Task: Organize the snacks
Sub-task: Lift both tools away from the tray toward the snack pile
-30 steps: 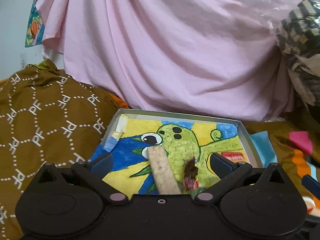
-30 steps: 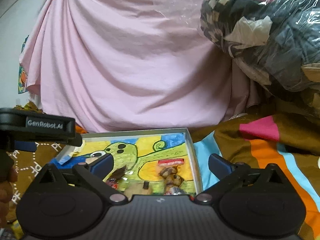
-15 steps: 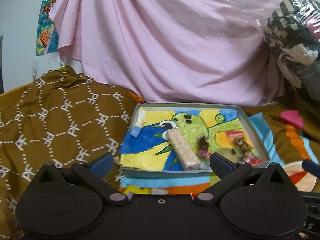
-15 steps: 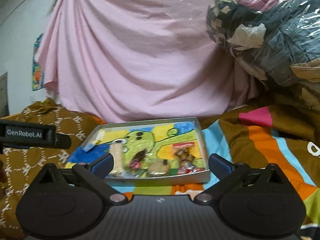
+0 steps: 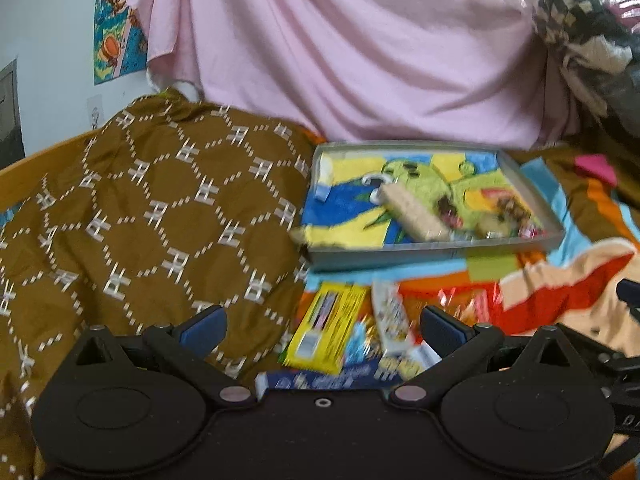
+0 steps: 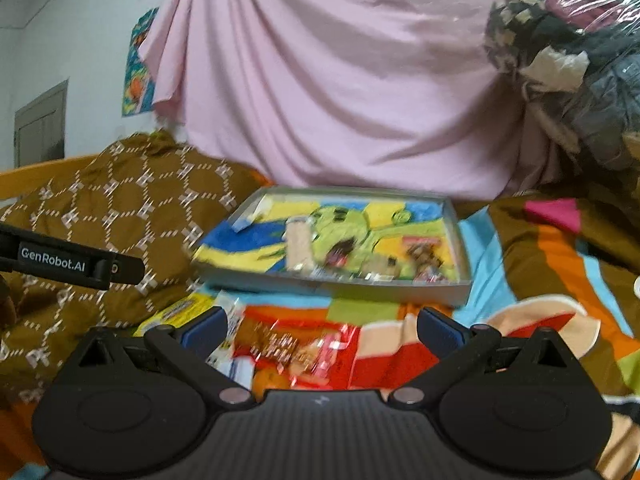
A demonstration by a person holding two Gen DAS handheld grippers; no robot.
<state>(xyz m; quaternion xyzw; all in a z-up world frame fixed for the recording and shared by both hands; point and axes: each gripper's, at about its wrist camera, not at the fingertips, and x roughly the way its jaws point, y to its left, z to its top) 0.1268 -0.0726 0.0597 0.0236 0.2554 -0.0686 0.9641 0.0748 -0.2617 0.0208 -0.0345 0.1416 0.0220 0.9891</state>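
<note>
Behind everything, a pink sheet (image 5: 360, 52) draped across the back, with a plastic-wrapped bundle of clothes (image 6: 568, 60) at upper right. Below, a brown patterned blanket (image 5: 152, 216) heaped on the left and a bright striped blanket (image 6: 560, 280) spread on the right. Between them, resting on the bedding, a shallow grey tray (image 5: 432, 250) lined with a green cartoon drawing; inside, a long pale bar (image 5: 412, 212) lying diagonally near the middle, plus several small dark and red wrapped snacks (image 6: 424, 256) clustered toward the near right corner, too blurred to name. In front of the tray, loose on the blanket: a yellow packet (image 5: 326, 328), a white packet (image 5: 394, 316) just beside it, and a red clear-windowed packet (image 6: 296, 350) further right. Nearest, left gripper (image 5: 322, 326) with jaws spread wide, holding nothing, above the yellow and white packets; right gripper (image 6: 322, 326) likewise wide and empty, above the red packet.
</note>
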